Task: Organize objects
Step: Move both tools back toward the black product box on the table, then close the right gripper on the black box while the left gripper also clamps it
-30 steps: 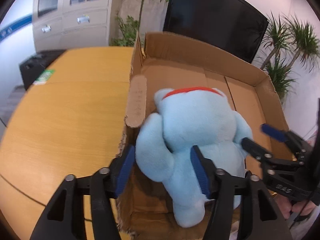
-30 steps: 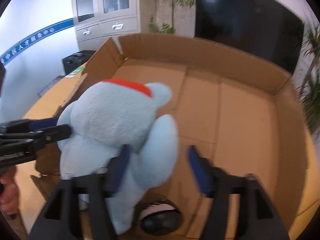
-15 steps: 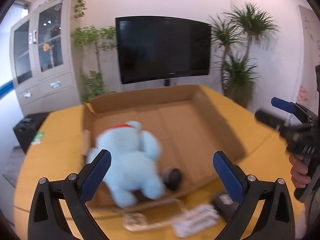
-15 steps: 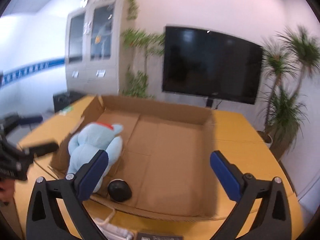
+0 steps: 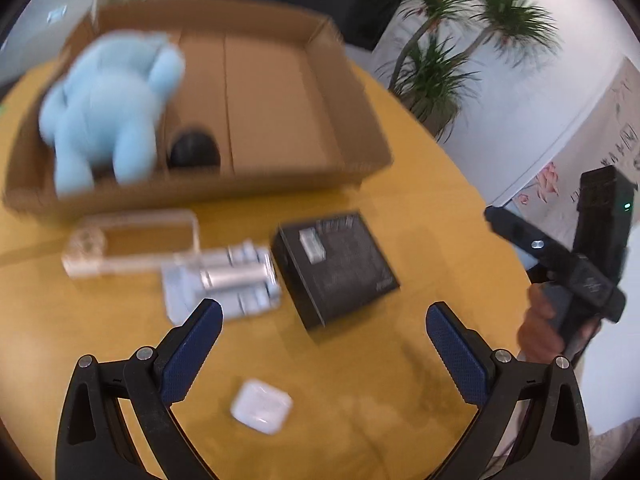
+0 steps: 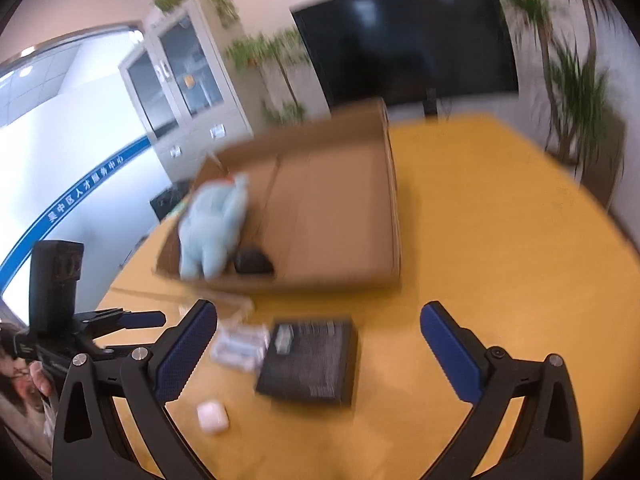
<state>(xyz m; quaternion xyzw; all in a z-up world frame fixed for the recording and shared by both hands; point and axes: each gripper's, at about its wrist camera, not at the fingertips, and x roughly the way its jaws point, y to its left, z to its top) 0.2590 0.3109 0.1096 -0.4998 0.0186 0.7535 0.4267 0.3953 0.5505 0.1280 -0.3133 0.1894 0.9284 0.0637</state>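
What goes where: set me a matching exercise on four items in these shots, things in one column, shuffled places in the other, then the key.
Things
1. blue plush toy
2. black box
3. small white case
4. clear plastic case

Places
A. on the table, nearest the left gripper, between its open fingers in the left wrist view
B. inside the cardboard box, next to a dark round object
C. on the table just outside the cardboard box's near wall
D. on the table beside the silver-and-white pack

Pairs: 1-B, 2-D, 3-A, 4-C
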